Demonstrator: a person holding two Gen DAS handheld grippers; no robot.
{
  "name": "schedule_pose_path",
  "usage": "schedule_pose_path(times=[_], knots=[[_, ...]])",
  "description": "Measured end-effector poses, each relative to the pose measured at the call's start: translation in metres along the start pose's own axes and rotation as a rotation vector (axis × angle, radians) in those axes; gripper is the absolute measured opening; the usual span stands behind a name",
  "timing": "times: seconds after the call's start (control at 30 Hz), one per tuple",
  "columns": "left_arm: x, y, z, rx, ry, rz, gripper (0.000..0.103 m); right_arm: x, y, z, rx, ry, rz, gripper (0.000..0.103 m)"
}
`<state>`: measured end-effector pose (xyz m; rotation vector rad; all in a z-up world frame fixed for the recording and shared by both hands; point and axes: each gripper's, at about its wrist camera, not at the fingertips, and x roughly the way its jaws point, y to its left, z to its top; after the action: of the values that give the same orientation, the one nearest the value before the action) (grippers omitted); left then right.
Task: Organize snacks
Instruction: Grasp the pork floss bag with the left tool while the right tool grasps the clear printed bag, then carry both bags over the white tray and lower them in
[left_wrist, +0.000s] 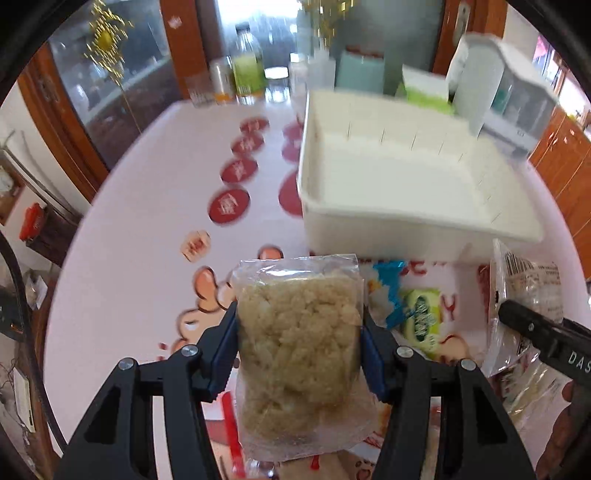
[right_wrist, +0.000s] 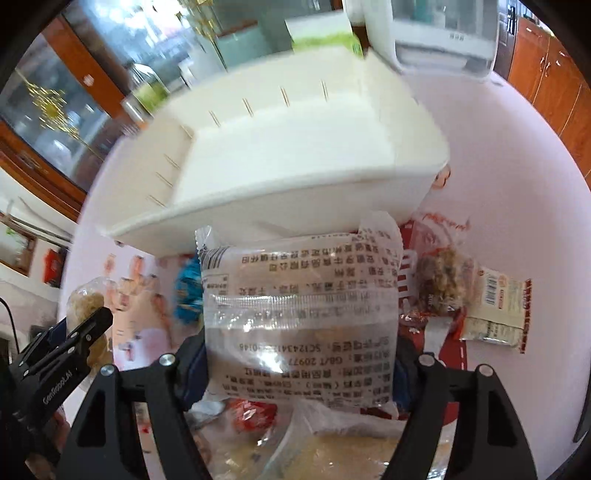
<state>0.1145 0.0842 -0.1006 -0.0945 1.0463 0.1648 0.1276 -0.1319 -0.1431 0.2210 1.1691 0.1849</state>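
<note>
blue pads (left_wrist: 225, 354) of left gripper (left_wrist: 299, 350) clamp a clear crumbly snack pack (left_wrist: 299, 332), lifted off the table (left_wrist: 140, 221). right gripper (right_wrist: 299, 373) clamps a printed clear packet (right_wrist: 299, 317), just before the white bin (right_wrist: 295, 155); loose snacks (right_wrist: 447, 284) beside.

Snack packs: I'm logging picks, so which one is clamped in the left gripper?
The clear pack of crumbly beige snack, pinched between the left gripper's blue pads. The right gripper holds a different one, the printed pack with black text.
</note>
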Motion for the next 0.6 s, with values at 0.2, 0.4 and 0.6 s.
schedule_pose_path(times=[0.2, 0.4, 0.6], knots=[[-0.072, -0.005, 0.008, -0.008, -0.098, -0.003, 0.057, -0.080, 0.008, 0.000, -0.076, -0.141, 0.069, 0.077], [-0.117, -0.022, 0.013, -0.013, -0.150, -0.024, 0.057, -0.126, 0.023, -0.015, -0.219, -0.210, 0.038, 0.077], [-0.172, -0.037, 0.020, -0.003, -0.217, -0.018, 0.057, -0.158, 0.030, -0.015, -0.300, -0.257, 0.048, 0.077]])
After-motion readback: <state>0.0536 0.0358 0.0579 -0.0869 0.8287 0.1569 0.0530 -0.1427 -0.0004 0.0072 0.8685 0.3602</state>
